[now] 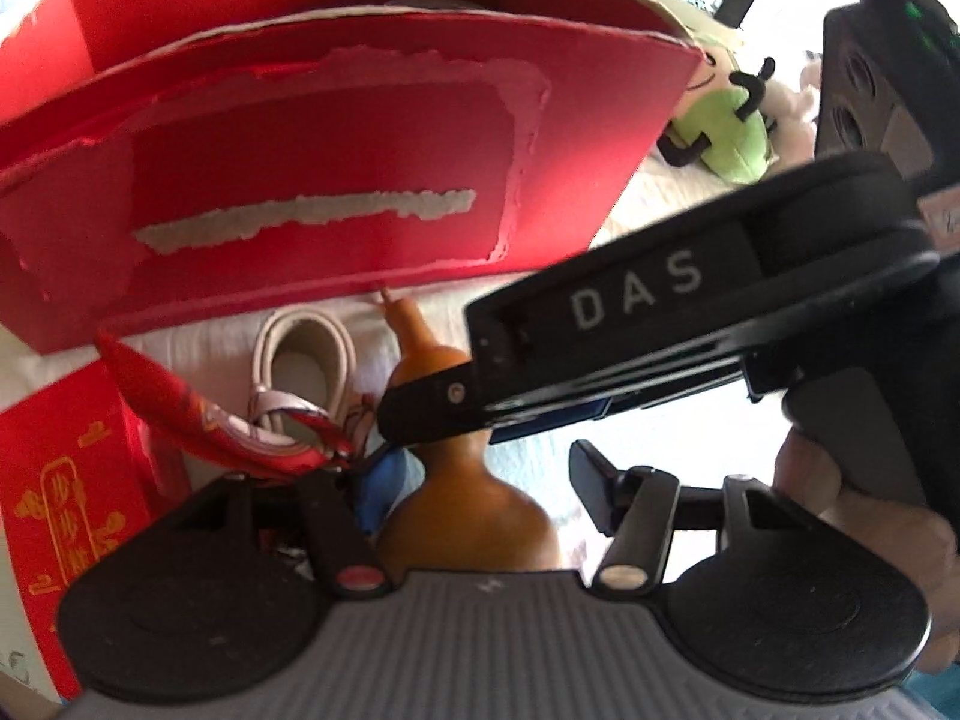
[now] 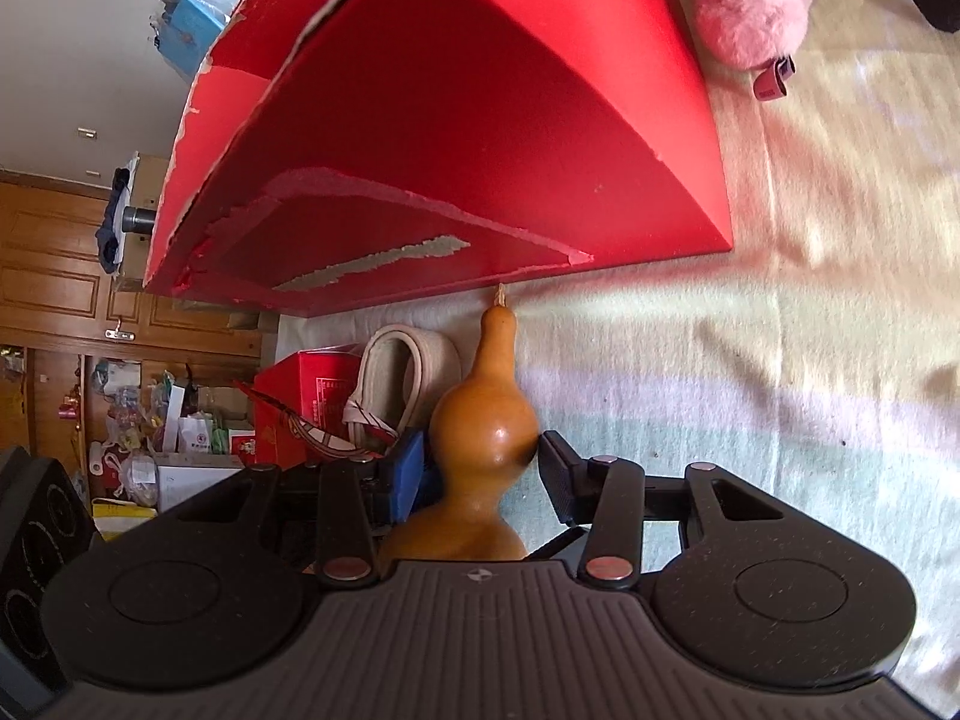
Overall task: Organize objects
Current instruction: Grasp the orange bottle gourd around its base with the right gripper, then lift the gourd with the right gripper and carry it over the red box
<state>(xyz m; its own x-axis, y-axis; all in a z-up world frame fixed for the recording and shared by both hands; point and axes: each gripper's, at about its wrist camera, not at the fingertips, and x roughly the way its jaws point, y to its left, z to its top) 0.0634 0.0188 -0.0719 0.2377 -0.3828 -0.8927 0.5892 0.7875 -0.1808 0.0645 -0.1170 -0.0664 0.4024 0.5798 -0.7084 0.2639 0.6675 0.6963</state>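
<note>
A tan bottle gourd (image 2: 480,438) sits between the fingers of my right gripper (image 2: 486,462), stem towards the big red cardboard box (image 2: 480,120). The right black pad (image 2: 558,474) presses its upper bulb and the blue left pad (image 2: 411,468) sits against the other side. In the left wrist view the same gourd (image 1: 474,516) lies between the fingers of my left gripper (image 1: 480,474), whose right finger (image 1: 594,480) stands slightly off it. My right gripper (image 1: 462,420) reaches in from the right and grips the gourd's neck.
The torn red box (image 1: 336,180) stands just beyond the gourd. Left of the gourd lie a coiled white belt (image 1: 306,354), a red patterned scarf (image 1: 240,426) and a small red carton (image 1: 66,480). A green plush (image 1: 732,126) and a pink plush (image 2: 756,6) lie on the pale bedding (image 2: 780,360).
</note>
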